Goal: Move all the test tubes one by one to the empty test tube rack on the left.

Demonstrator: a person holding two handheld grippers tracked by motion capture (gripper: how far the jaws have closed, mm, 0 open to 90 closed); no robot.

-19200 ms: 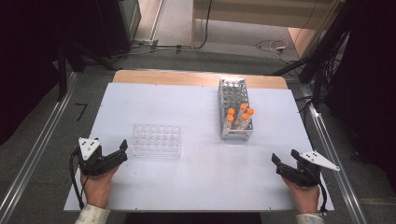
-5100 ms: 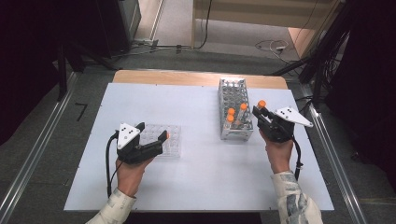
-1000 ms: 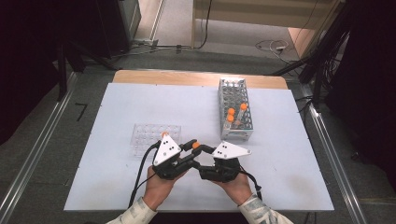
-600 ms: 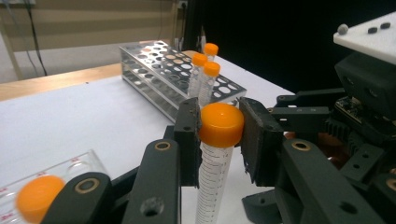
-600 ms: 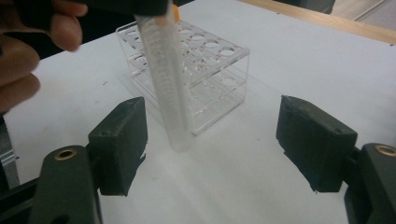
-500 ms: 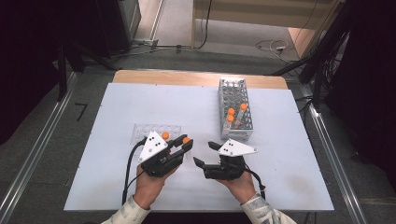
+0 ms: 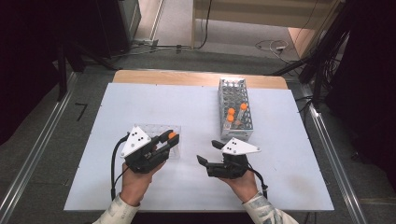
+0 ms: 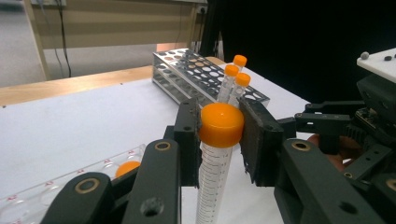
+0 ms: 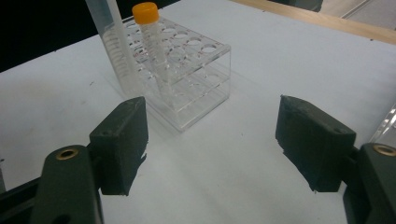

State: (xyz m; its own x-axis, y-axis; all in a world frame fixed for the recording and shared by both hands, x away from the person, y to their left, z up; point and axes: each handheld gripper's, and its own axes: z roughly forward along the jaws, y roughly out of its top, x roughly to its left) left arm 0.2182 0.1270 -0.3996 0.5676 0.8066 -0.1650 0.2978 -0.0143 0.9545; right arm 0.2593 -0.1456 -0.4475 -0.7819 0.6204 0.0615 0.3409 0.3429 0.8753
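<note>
between left claw (image 8: 219, 140) jaws, an orange-capped tube (image 8: 215, 163)

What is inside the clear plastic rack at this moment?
In the clear plastic rack one orange-capped tube stands in a hole. The held tube partly hides the holes behind it.

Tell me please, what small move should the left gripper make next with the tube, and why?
Probably carry the tube a little further over the clear rack and line it up above a free hole. The left gripper is shut on its orange cap, the tube hangs upright, and the right gripper is open, holding nothing.
</note>
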